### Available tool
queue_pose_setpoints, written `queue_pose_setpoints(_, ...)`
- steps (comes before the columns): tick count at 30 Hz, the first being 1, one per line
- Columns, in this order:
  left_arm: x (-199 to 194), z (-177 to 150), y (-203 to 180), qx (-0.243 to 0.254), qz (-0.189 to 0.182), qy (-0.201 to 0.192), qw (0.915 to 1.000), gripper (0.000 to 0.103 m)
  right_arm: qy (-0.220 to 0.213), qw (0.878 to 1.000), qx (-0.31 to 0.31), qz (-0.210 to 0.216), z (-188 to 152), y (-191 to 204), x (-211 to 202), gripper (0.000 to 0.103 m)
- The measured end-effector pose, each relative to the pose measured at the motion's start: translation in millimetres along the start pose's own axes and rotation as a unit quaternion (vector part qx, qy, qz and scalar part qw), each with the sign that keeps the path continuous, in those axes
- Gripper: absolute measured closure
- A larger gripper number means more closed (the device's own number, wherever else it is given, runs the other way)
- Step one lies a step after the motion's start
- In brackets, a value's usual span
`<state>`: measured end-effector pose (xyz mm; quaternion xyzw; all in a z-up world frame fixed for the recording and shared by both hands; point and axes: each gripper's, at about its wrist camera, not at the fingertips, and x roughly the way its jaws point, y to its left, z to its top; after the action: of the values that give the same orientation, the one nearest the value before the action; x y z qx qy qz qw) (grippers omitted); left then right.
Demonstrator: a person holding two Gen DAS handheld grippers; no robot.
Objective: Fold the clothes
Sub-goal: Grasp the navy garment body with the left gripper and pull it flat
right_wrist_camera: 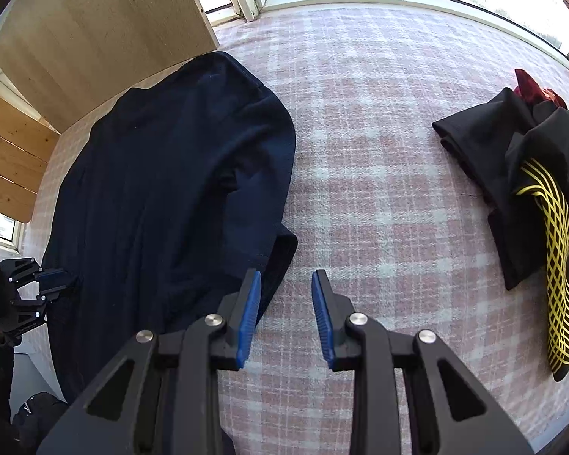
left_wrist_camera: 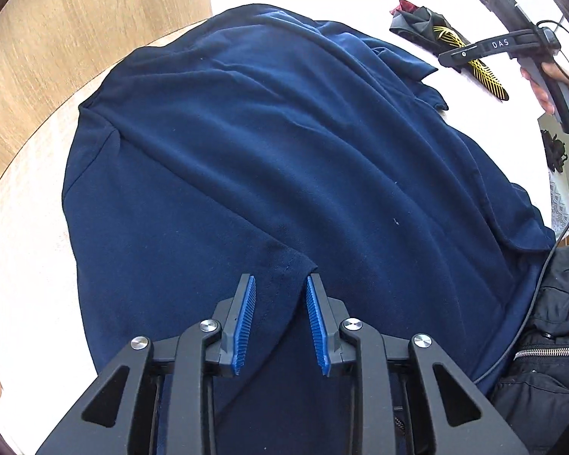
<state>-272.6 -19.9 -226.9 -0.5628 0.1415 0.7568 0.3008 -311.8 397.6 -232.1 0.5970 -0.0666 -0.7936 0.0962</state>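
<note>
Navy polo shirt (left_wrist_camera: 269,159) lies spread on the bench (right_wrist_camera: 379,159), which is covered in a pink-and-white checked cloth. The shirt runs from the near edge toward the far left corner, with the collar (left_wrist_camera: 421,76) toward the right of the left wrist view. One flap of fabric is already laid over the body, and its hemmed corner (left_wrist_camera: 296,261) points at the left hand-held gripper (left_wrist_camera: 280,284).

The left hand-held gripper points steeply down over that corner. Its jaws are narrow, with a gap showing between the blue pads (left_wrist_camera: 246,314); fabric lies under and between them, but the pads do not look pressed on it. Likely it is lined up there to pinch the corner for the next fold.

The right hand-held gripper (right_wrist_camera: 286,280) hangs over bare checked cloth just beside the shirt's right edge (right_wrist_camera: 284,242). Its jaws are partly apart and nothing is held. It is probably parked there so as not to drag the cloth while the left one works.

A black garment with yellow line print (right_wrist_camera: 542,204) and something red sit well apart on the right, likely a separate pile. A person's dark jacket (left_wrist_camera: 550,341) is at the near edge.
</note>
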Motion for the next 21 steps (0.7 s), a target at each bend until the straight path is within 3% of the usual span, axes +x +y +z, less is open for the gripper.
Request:
queue_pose_setpoints(2,-5.0,-3.1,11.0,-0.028,-0.017,-0.006,0.9994,0.091,0.003,1.0,0.002,0.003,0.9,1.3,4.4,0.075)
queue_pose_setpoints(5,-10.7,-8.9,14.2,-0.041,-0.012,-0.015,0.999,0.098,0.006,1.0,0.005,0.008,1.1,3.6,9.2,0.075)
queue_pose_setpoints(10,1.8,3.5,9.4,-0.021,0.0,-0.013,0.9997,0.097,0.005,0.999,0.002,0.039,1.9,21.1,4.9,0.075)
queue_pose_setpoints(13,6.6,8.9,4.4,-0.012,-0.003,-0.014,0.9998,0.09,0.002,0.999,-0.029,0.043,3.6,44.1,1.6,0.075)
queue_pose_setpoints(17,9.2,11.0,-0.9,0.003,-0.002,-0.012,0.9999,0.09,0.005,0.998,-0.049,0.044,4.7,60.4,2.9,0.075)
queue_pose_setpoints(18,10.1,11.5,-1.8,0.006,-0.001,-0.011,0.9999,0.092,0.006,0.998,-0.05,0.045,4.6,62.1,3.8,0.075)
queue_pose_setpoints(19,9.8,11.7,-0.6,0.004,0.0,-0.015,0.9999,0.102,0.006,0.998,-0.05,0.047,4.4,63.2,4.6,0.075)
queue_pose_setpoints(21,8.7,12.0,2.8,-0.003,0.0,-0.024,0.9997,0.101,0.007,0.998,-0.047,0.049,3.3,63.9,5.3,0.075)
